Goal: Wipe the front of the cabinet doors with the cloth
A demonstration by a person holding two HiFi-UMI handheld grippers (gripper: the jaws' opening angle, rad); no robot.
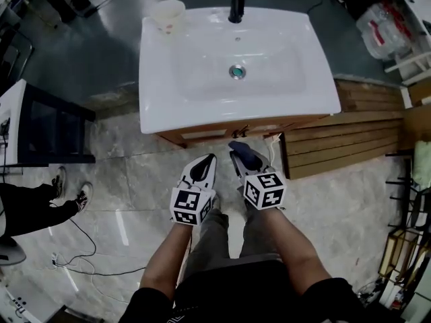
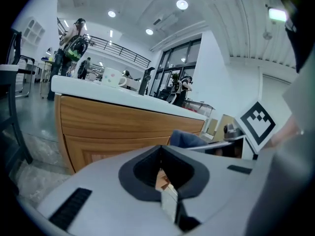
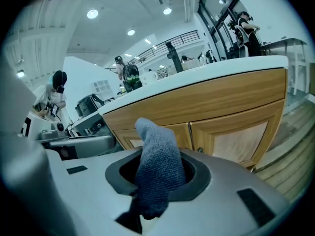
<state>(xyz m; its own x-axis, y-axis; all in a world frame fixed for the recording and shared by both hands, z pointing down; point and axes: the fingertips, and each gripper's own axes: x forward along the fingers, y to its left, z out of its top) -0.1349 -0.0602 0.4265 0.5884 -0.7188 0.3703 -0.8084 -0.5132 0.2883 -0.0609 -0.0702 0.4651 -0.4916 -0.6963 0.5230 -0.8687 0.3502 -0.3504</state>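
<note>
The right gripper (image 1: 244,164) is clamping a blue cloth (image 3: 156,166). Its fingers (image 3: 224,183) are pinching the cloth's lower part, so a narrow bunched roll is standing up out of them. It is pointing at the wooden cabinet doors (image 3: 236,140), near them but, as far as I can tell, not touching. The left gripper (image 1: 202,170) is hovering just to its left. Its fingers (image 2: 98,181) are pressing together with nothing between them.

The main risk, in my judgement, is lying in how little cloth is showing. With only a rolled tip facing the wood, a firm press is likely to be flattening it aside. The hard finger ends would then be rubbing the door and scuffing the finish. Friction on a long stroke could also be dragging the cloth out of the pinch, since it is bunched rather than folded flat.

A small knob (image 3: 200,150) is sitting where the two doors meet. The loose roll could be catching on it and tugging a door open. The white worktop (image 1: 316,99) is overhanging the doors, so an upward stroke could be knocking the gripper against its underside. The two grippers are working close together, and a sideways sweep to the left could be bumping one into the other.
</note>
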